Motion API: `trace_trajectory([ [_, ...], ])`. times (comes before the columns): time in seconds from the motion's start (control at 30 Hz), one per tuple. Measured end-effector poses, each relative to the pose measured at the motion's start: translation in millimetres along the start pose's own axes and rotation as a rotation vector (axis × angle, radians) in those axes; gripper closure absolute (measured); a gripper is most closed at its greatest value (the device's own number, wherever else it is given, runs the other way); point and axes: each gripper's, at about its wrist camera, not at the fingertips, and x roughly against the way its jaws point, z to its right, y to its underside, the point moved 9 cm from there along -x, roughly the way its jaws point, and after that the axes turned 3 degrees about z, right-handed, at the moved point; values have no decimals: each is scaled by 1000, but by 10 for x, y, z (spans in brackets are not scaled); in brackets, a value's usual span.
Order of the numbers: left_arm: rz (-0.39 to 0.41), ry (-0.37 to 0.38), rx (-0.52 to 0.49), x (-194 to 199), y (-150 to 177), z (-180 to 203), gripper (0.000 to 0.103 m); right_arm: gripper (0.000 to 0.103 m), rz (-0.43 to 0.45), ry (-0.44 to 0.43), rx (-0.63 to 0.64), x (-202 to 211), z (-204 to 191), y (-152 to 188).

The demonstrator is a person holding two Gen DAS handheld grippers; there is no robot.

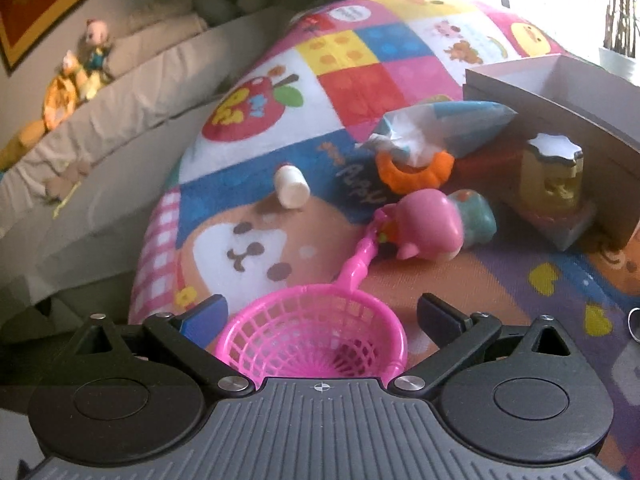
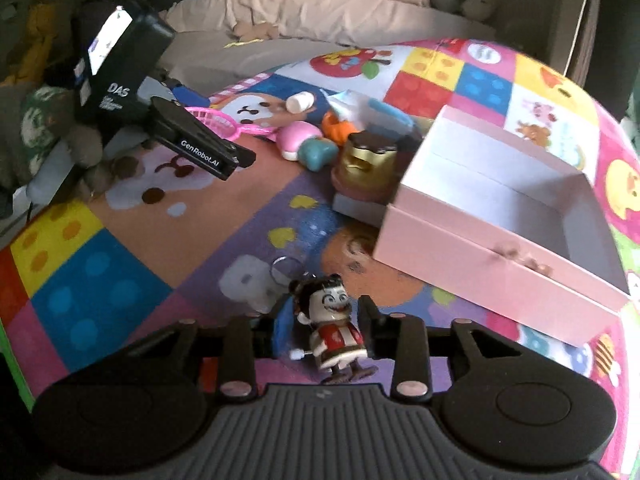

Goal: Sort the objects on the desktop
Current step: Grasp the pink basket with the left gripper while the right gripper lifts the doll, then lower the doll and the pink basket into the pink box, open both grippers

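patchwork play mat carries pink box, pink net, white bottle.

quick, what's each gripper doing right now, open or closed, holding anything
Left gripper: open, fingers either side of the pink toy net, not clamping it.
Right gripper: closed on the wind-up figurine.

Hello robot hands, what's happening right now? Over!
Left tool open around pink net. Right tool closing on wind-up figure, contact unclear. Pink box open, path clear.

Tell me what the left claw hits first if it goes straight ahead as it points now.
Probably the pink net: its basket already sits between the open left claw fingers. Beyond it lies the pink toy, though depth is unclear.
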Motion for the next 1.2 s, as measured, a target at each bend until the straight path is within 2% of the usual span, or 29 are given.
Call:
trace_trajectory([
  [0.07, 0, 4, 20, 16, 14, -12, 1, 57, 0, -11, -9, -26, 32, 23],
  [0.13, 1, 3, 37, 67, 39, -8, 14, 57, 3, -21, -16, -61, 48, 33],
  [0.17, -5, 3, 49, 84, 52, -12, 15, 57, 5, -24, -16, -87, 54, 31],
  [0.3, 11, -5, 82, 266, 106, 10, 15, 57, 14, -40, -1, -162, 24, -2],
  [0.37, 26, -3, 96, 422, 156, 55, 15, 66, 1, -52, 4, -161, -7, 7],
  [0.43, 49, 11, 109, 630, 196, 129, 15, 66, -12, -67, -7, -112, -29, 21],
  [0.57, 107, 60, 103, 1113, 198, 328, 15, 66, -9, -78, -39, 177, -3, 53],
  [0.63, 161, 88, 86, 1405, 121, 429, 15, 66, 13, -86, -69, 431, 37, 40],
  [0.8, 334, 125, 46, 2007, -339, 623, 15, 66, 155, -33, -128, 1162, 315, -153],
  [0.93, 448, 154, 35, 2152, -923, 776, 15, 66, 273, 56, -152, 1553, 667, -413],
  [1.0, 498, 157, 53, 2109, -1254, 858, 15, 66, 317, 91, -169, 1668, 857, -564],
  [1.07, 525, 173, 122, 1955, -1572, 951, 15, 66, 357, 125, -188, 1734, 1040, -692],
  [1.2, 517, 170, 252, 1425, -1949, 1235, 15, 66, 406, 187, -249, 1714, 1470, -892],
])
